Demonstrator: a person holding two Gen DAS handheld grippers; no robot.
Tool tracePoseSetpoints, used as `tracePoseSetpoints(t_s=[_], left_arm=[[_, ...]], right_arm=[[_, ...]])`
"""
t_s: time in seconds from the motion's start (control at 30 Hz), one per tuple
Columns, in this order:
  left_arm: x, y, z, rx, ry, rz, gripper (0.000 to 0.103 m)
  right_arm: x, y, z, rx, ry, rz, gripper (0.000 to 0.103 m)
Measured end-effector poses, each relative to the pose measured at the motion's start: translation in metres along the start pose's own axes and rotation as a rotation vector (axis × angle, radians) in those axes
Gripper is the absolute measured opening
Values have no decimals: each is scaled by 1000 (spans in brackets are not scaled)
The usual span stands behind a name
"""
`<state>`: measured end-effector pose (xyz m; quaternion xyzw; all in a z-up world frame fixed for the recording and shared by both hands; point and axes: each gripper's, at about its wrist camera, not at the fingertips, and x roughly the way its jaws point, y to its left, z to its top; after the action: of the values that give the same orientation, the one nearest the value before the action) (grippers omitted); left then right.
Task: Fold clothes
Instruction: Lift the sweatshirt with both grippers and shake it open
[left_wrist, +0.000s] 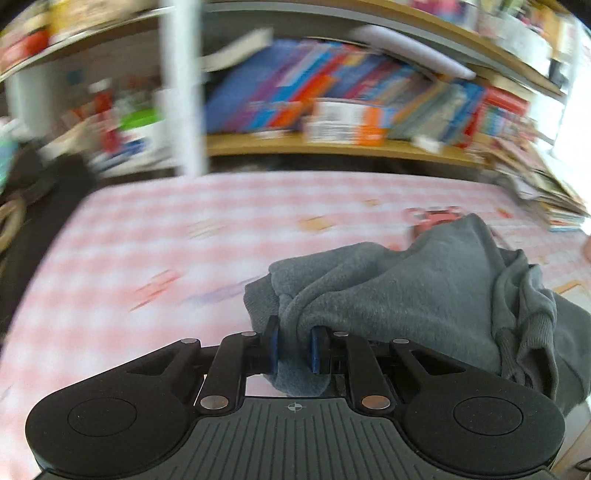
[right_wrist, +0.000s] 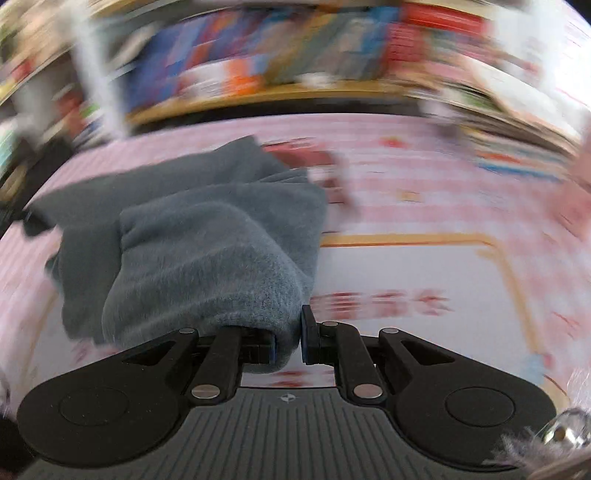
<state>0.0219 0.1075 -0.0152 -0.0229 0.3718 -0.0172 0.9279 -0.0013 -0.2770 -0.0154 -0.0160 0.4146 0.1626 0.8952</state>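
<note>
Grey fleece garment (left_wrist: 424, 291) bunched in soft folds over a pink checked cloth (left_wrist: 147, 258), with both views smeared by motion blur. Left gripper (left_wrist: 294, 347) clamped on a gathered edge of the garment, a wad of fleece pinched between the blue pads (left_wrist: 273, 349) and poking out below them. From that pinch, the rest of the garment heaped up and away to the right, a ribbed cuff (left_wrist: 539, 328) dangling at its far right side. Right gripper (right_wrist: 289, 341) likewise closed on a rolled edge of the garment (right_wrist: 207, 258), fleece squeezed between the fingers and draped over the left one. Beyond the garment, a pink and red patch (left_wrist: 432, 218) just behind its peak, too blurred to identify. Further behind the garment, a wooden shelf (left_wrist: 332, 147) crowded with colourful books (left_wrist: 295, 99), and a white upright post (left_wrist: 183, 85) to their left.
</note>
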Motion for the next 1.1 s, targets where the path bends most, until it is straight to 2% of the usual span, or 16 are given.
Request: tracePoseSetpoints(t_s=[0.03, 0.07, 0.13, 0.23, 0.43, 0.53, 0.7, 0.9, 1.0, 1.03, 1.07, 1.1], left_arm=[[-7, 13, -5, -14, -5, 14, 16], [-14, 24, -10, -23, -7, 24, 15], [-26, 41, -16, -35, -12, 36, 15], [-35, 54, -22, -29, -15, 32, 15], [-47, 76, -35, -17, -24, -3, 15], [-56, 90, -42, -31, -35, -8, 15], [-61, 108, -49, -52, -27, -17, 15], [-56, 105, -55, -29, -14, -66, 15], [-56, 106, -59, -31, -14, -79, 15], [-58, 107, -61, -34, -16, -81, 15], [-58, 108, -61, -36, -18, -82, 15], [-59, 109, -62, -38, -20, -82, 15]], right_arm=[[-1, 13, 1, -30, 2, 11, 18], [-1, 26, 2, -61, 5, 21, 34], [-3, 53, 5, -121, 10, 43, 49], [-5, 92, 8, -212, 17, 75, 52], [-1, 159, 8, -402, 9, 77, 70], [10, 187, -5, -533, 42, 87, 74], [18, 231, -32, -841, 60, 53, 81], [19, 264, -32, -952, 5, 79, 85], [29, 279, -37, -982, 14, 135, 86], [32, 284, -39, -988, 19, 156, 86], [36, 289, -41, -993, 25, 177, 79], [40, 291, -42, -984, 34, 176, 69]])
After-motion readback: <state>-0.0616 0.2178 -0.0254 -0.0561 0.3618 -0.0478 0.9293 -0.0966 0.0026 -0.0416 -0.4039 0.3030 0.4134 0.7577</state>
